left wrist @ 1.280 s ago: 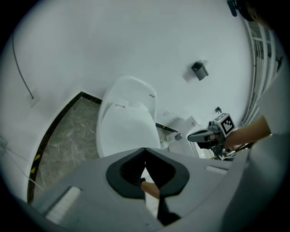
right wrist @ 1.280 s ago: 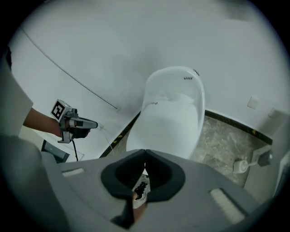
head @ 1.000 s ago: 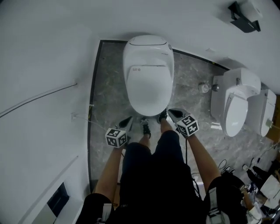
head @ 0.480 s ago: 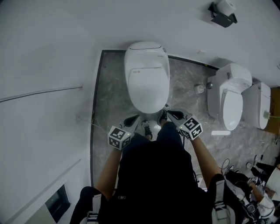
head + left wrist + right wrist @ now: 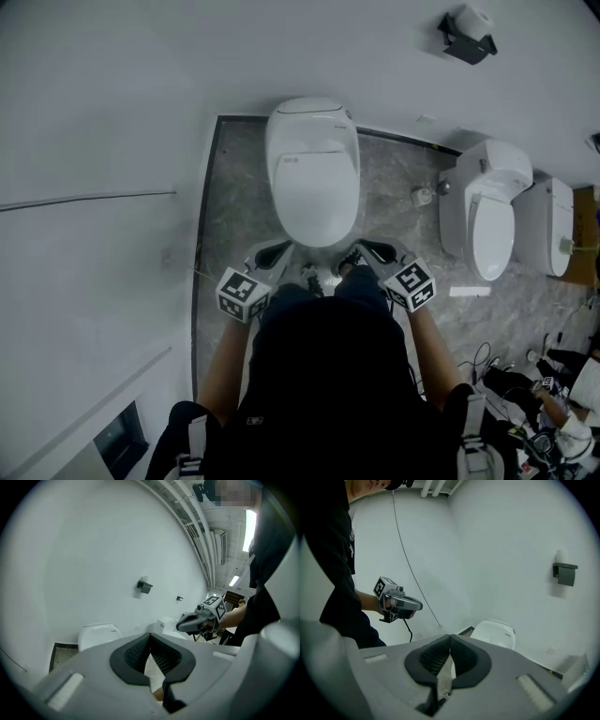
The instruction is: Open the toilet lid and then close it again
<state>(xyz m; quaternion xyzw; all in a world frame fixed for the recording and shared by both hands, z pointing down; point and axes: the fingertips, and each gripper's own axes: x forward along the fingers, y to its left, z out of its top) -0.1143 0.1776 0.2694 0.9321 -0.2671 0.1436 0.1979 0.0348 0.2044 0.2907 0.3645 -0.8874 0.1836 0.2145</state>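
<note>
A white-walled washroom with a grey stone floor, seen from above. A white toilet stands against the wall, and its lid lies flat down over the bowl. A shut lid fits either the time before it is lifted or the time after it has been lowered again. A person stands at the toilet's front end, feet near the bowl. The left gripper and right gripper are held out on either side of the body, pointing toward the toilet. Both pairs of jaws are pressed together with nothing between them, and neither touches the lid. Held this way, they look parked rather than working. Two more toilets stand further right.
</note>
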